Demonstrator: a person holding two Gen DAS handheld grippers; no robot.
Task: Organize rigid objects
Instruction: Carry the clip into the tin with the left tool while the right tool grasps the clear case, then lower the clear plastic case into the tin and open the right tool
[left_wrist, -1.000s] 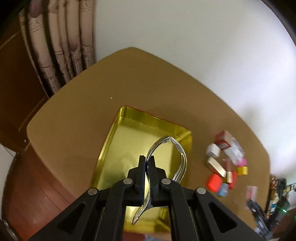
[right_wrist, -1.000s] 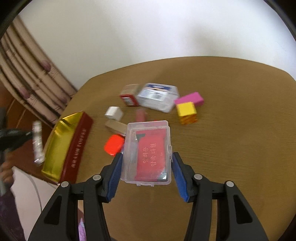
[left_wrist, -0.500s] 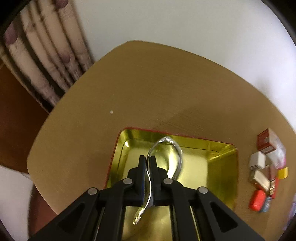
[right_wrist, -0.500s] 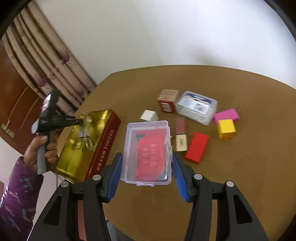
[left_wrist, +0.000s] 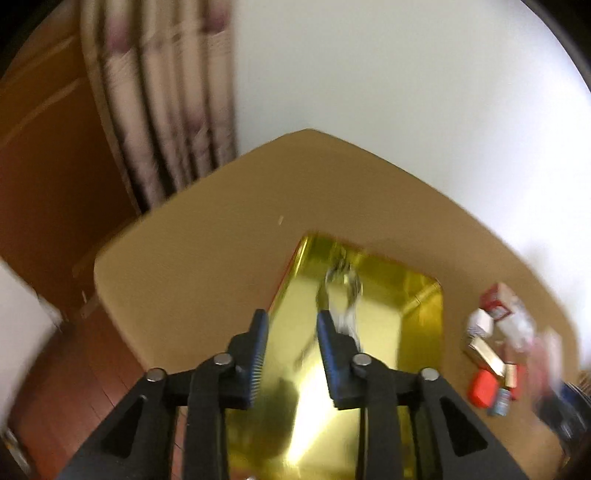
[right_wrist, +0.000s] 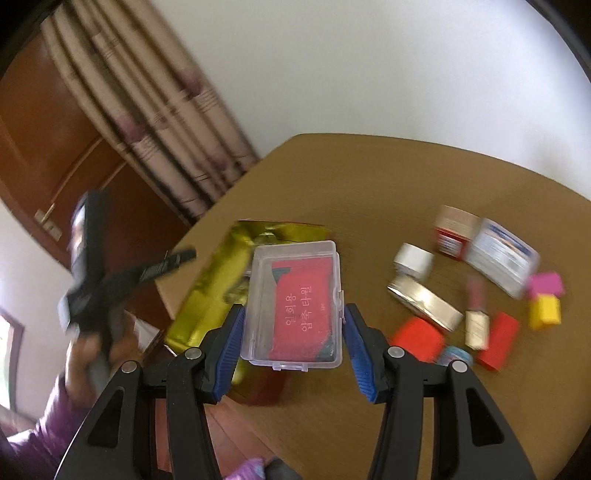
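Clear box (right_wrist: 295, 302) gripped, tongs (left_wrist: 341, 295) in tin (left_wrist: 417, 332)

— What can you read from where you stand?
— Only white Korean lettering on the red card (right_wrist: 300, 317) inside your clear plastic case (right_wrist: 295, 306); it looks like "압축 타월".
— And the small boxes (right_wrist: 458, 232)?
— Printed labels, too blurred for you to read.

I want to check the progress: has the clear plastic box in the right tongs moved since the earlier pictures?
Yes. The clear plastic box, clamped in the right tongs, has gone from above the small blocks to the gold tin, whose near end it now overlaps.
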